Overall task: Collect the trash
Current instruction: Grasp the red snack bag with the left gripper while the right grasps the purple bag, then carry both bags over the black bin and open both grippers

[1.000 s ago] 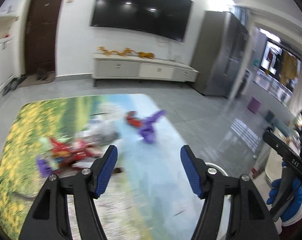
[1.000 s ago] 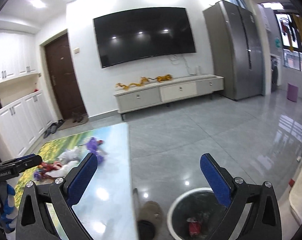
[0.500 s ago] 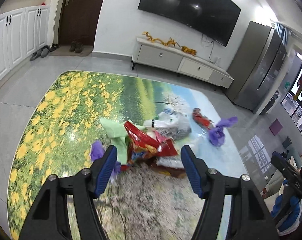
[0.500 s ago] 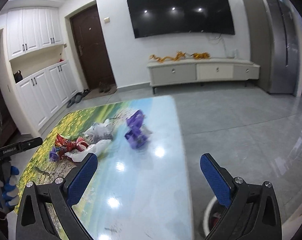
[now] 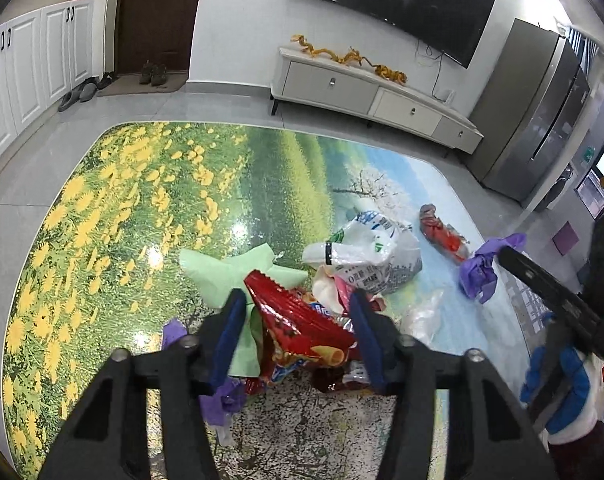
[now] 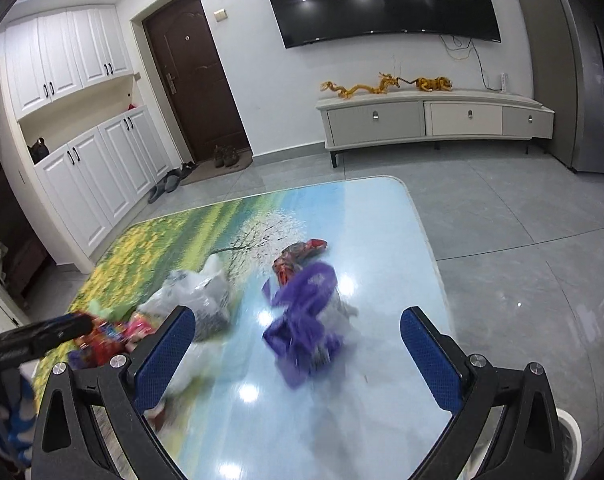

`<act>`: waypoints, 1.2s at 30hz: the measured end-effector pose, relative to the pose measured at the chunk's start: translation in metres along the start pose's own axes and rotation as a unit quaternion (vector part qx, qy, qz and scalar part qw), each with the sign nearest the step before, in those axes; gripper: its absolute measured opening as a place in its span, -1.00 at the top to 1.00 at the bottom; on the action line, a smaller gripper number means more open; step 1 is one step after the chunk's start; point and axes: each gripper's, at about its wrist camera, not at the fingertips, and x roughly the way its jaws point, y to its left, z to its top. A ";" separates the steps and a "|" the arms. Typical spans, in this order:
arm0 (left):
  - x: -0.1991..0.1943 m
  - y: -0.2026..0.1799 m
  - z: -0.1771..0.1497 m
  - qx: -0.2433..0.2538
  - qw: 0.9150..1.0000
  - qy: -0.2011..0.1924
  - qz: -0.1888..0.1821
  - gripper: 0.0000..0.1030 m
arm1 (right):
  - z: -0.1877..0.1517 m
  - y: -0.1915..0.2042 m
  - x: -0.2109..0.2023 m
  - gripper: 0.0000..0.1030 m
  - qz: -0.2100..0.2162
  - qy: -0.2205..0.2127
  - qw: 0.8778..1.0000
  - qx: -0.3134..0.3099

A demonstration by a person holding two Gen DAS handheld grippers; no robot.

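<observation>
A heap of trash lies on the flower-print table (image 5: 142, 200). In it are a red snack wrapper (image 5: 302, 320), a green napkin (image 5: 230, 272) and a white plastic bag (image 5: 365, 248). My left gripper (image 5: 298, 332) hangs low over the heap with its jaws closing. The red wrapper sits between them, with a gap still showing at the left pad. A crumpled purple glove (image 6: 305, 320) lies just ahead of my right gripper (image 6: 298, 344), which stands wide open above the table. A second red wrapper (image 6: 298, 258) lies just beyond the glove.
The rim of a white bin (image 6: 569, 432) shows below the table's near right corner. A hand in a blue glove (image 5: 557, 384) holds the right gripper at the table's right edge. A TV cabinet (image 6: 433, 116), a fridge and grey tiled floor lie beyond.
Both views swung from the floor and bin onto the table. The left gripper dropped onto the heap and its jaws narrowed around the red wrapper. The right gripper closed in on the purple glove.
</observation>
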 end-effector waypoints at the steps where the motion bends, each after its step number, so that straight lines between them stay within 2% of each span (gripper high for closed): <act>1: 0.000 0.001 0.000 0.000 1.000 0.000 0.000 0.22 | 0.000 -0.001 0.008 -0.98 0.001 0.005 1.000 0.004; 2: 0.001 0.002 0.000 -0.001 1.000 0.000 -0.001 0.34 | 0.000 -0.002 0.012 -0.80 0.001 0.009 1.000 0.008; 3: 0.001 0.004 0.000 -0.003 1.000 0.000 -0.003 0.41 | -0.001 -0.004 0.015 -0.47 0.003 0.013 1.000 0.011; 4: 0.000 0.005 0.000 -0.006 1.000 -0.001 -0.006 0.53 | -0.002 -0.007 0.018 -0.29 0.006 0.018 1.000 0.016; 5: -0.001 0.005 0.000 -0.008 1.000 -0.002 -0.007 0.60 | -0.003 -0.009 0.019 0.02 0.011 0.022 0.999 0.021; 6: -0.003 0.006 -0.001 -0.008 1.000 -0.004 -0.009 0.62 | -0.005 -0.011 0.019 0.20 0.017 0.027 0.999 0.026; 8: -0.006 0.005 -0.002 -0.008 1.000 -0.006 -0.010 0.67 | -0.009 -0.014 0.018 0.36 0.024 0.028 0.999 0.029; 12: -0.016 0.001 -0.008 -0.008 1.000 -0.007 -0.017 0.69 | -0.017 -0.015 0.001 0.47 0.038 0.024 0.999 0.027; 17: -0.037 0.000 -0.018 -0.022 0.999 -0.014 -0.041 0.72 | -0.028 -0.012 -0.023 0.50 0.054 0.018 0.998 0.029; 26: -0.102 -0.005 -0.020 -0.035 0.996 -0.053 -0.068 0.78 | -0.045 -0.005 -0.088 0.50 0.084 -0.012 0.996 0.024; 31: -0.130 -0.035 -0.017 -0.009 0.995 -0.070 -0.078 0.78 | -0.053 -0.019 -0.130 0.50 0.086 -0.039 0.995 0.033; 36: -0.133 -0.083 -0.019 0.028 0.993 -0.064 -0.095 0.78 | -0.066 -0.049 -0.170 0.50 0.061 -0.061 0.995 0.047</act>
